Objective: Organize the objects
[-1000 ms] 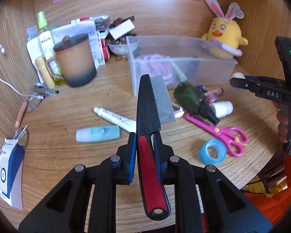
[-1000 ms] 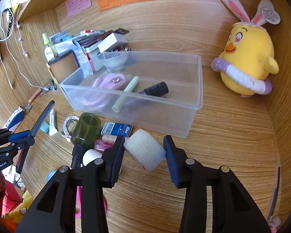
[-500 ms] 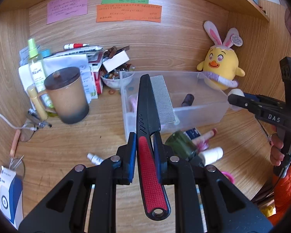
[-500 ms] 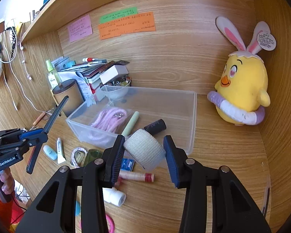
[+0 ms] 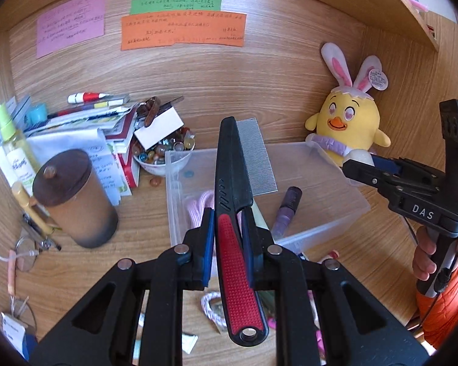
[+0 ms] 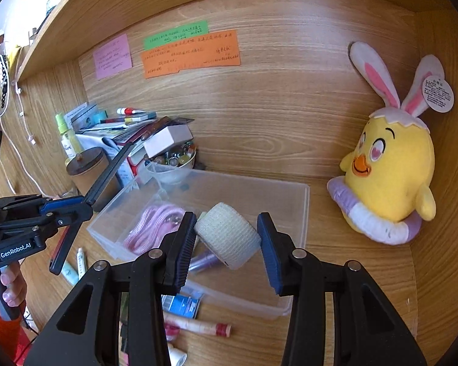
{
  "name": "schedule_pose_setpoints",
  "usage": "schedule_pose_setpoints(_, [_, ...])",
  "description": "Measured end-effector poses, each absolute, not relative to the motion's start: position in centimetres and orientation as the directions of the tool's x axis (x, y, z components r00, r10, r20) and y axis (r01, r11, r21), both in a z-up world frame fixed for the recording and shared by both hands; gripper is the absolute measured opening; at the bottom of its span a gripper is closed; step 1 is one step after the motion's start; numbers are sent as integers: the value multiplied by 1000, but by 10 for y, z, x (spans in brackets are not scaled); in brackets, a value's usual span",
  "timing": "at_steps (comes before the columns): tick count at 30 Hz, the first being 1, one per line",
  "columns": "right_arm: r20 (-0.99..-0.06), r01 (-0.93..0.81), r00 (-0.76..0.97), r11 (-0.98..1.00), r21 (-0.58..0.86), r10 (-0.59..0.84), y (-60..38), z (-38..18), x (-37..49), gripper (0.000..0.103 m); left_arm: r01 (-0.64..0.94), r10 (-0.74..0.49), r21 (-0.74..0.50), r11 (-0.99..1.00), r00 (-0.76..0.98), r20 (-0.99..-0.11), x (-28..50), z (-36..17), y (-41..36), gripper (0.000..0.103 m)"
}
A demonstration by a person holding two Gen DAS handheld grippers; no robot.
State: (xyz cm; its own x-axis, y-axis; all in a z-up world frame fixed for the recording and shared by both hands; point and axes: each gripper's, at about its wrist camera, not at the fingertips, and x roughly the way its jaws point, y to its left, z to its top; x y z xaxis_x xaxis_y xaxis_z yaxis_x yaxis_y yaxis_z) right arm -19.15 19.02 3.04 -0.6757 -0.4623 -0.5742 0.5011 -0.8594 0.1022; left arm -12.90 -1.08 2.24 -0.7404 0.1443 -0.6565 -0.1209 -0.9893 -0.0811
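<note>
**A:** Biggest worry here is the comb [image 5: 229, 183]. It's long and gripped only at the handle end, so it sticks way out past the left tongs [image 5: 227, 238]. If that gets let go while it's this high over the clear plastic bin [image 5: 345, 210], my guess is the far end hits the rim or the back wall and it tips out onto the bench [image 5: 137, 213]. Both tools crowding the same bin could also knock into each other.

**B:** Yeah, and the bandage roll [image 6: 227, 239] is round, so dropped from height it might bounce or roll off the pink cord [image 6: 155, 222] that's already in there.

**A:** How are the grips looking?

**B:** Left tongs are squeezed narrow, clamped on the red-and-black comb handle, teeth facing right. Right tongs [image 6: 227, 244] are spread much wider, pads pressed on both sides of the roll, which sits tilted between them. Nothing slipping that I can see.

**A:** And position?

**B:** Both items are in the air above the bin. The roll hangs over its near half, the comb points in over its left side.
</note>
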Motion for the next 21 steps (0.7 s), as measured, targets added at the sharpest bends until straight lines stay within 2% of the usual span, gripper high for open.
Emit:
schedule_pose_setpoints(15, [-682, 497, -593, -861, 108, -427, 172, -11, -233, 38, -202, 218, -124, -971, -555, -803, -214, -10, 15, 17])
schedule_pose_setpoints(20, [-716, 504, -563, -858, 98, -413, 168, -25, -239, 38, -218, 230, -133, -967, -520, -823, -226, -21, 20, 16])
schedule_pose_setpoints(21, [-720, 506, -558, -857, 98, -412, 168, -27, -240, 38, -224, 236, -137, -965, -512, -826, -228, -23, 21, 9])
